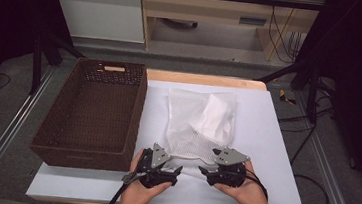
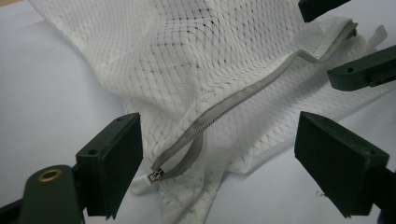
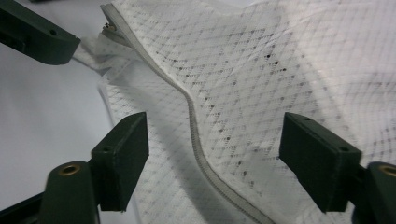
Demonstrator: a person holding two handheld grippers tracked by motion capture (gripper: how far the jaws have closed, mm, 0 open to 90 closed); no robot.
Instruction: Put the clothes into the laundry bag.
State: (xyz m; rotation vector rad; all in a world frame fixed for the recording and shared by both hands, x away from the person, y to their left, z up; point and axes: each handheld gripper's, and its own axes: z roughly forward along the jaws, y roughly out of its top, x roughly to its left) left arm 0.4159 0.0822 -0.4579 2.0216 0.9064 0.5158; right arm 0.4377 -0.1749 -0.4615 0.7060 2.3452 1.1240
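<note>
A white mesh laundry bag (image 1: 196,126) lies flat on the white table sheet (image 1: 270,141), with a folded white cloth (image 1: 219,119) inside it. Its grey zipper (image 2: 243,95) runs along the near edge, and the metal pull (image 2: 155,175) sits at the end by my left gripper. My left gripper (image 1: 178,171) is open, its jaws wide on either side of that zipper end (image 2: 219,154) without touching it. At the bag's other near corner my right gripper (image 1: 203,170) is also open; the zipper (image 3: 191,121) passes between its jaws (image 3: 219,156) with the pads clear of it.
A brown wicker basket (image 1: 84,150) stands on the left half of the table, close beside the bag. The table's near edge is just behind the person's hands. Metal rails run along both sides, and cables lie on the floor to the right.
</note>
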